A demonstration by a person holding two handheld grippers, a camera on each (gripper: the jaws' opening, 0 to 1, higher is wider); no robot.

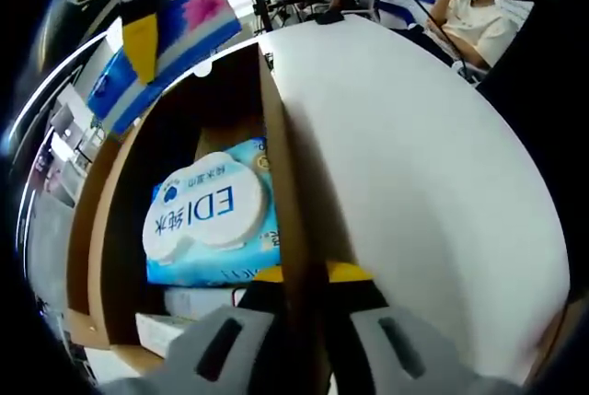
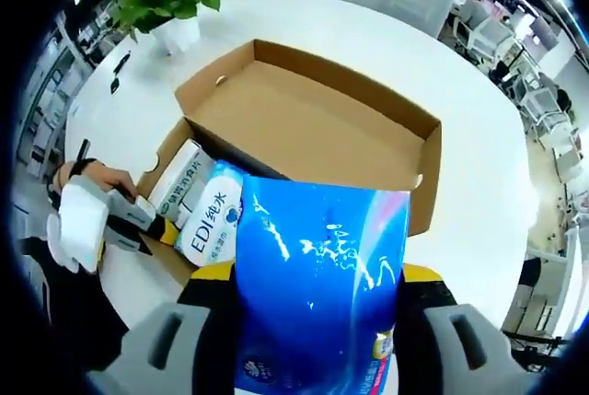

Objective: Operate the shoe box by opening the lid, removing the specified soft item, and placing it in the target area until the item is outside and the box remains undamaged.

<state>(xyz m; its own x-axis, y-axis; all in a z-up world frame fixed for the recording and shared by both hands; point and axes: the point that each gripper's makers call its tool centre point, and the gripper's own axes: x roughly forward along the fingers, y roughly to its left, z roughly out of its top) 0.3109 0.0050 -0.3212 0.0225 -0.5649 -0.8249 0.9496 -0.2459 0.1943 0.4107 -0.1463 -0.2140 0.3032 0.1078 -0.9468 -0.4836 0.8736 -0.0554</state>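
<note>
The brown cardboard shoe box (image 2: 304, 128) stands open on the white table, its lid folded back. My left gripper (image 1: 308, 275) is shut on the box's side wall (image 1: 276, 137), one yellow-tipped jaw on each side. Inside lies a light blue wipes pack (image 1: 212, 220) with a white lid, seen too in the right gripper view (image 2: 207, 215). My right gripper (image 2: 319, 273) is shut on a shiny blue soft pack (image 2: 317, 284), held above the box. From the left gripper view that pack (image 1: 175, 40) hangs at the upper left under the right gripper (image 1: 140, 36).
A white carton (image 2: 179, 179) lies beside the wipes in the box. A gloved hand (image 2: 78, 215) holds the left gripper (image 2: 161, 225). A potted plant (image 2: 175, 8) stands at the table's far edge. Bare table (image 1: 414, 183) spreads beside the box. People sit beyond (image 1: 474, 17).
</note>
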